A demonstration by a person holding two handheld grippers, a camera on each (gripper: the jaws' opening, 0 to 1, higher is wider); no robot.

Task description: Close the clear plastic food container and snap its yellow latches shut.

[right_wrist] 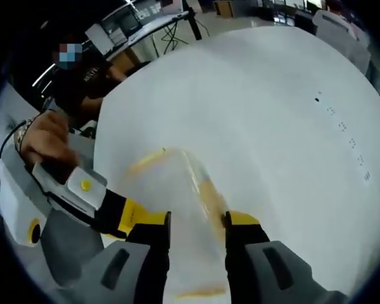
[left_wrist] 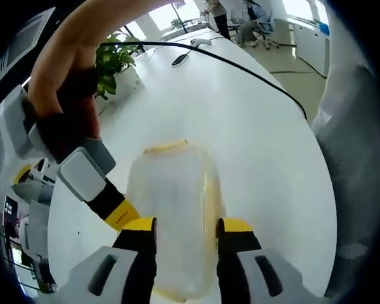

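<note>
The clear plastic container (left_wrist: 177,190) lies on the white table (left_wrist: 253,139), with a yellow latch (left_wrist: 166,147) at its far end and another (left_wrist: 209,196) along its right side. My left gripper (left_wrist: 187,227) hovers over its near end, jaws apart and narrower than the box. A black and yellow finger of the right gripper (left_wrist: 117,212), held by a hand, touches the box's left side. In the right gripper view the blurred container (right_wrist: 177,183) shows yellow latches (right_wrist: 210,199). My right gripper (right_wrist: 197,221) stands over it, jaws apart, with the left gripper's finger (right_wrist: 130,215) beside it.
A potted plant (left_wrist: 114,60) stands at the table's far left, and a black cable (left_wrist: 240,66) runs across the far part. A person's light clothing (left_wrist: 361,158) is at the table's right edge. Another person (right_wrist: 82,82) sits beyond the table, near desks.
</note>
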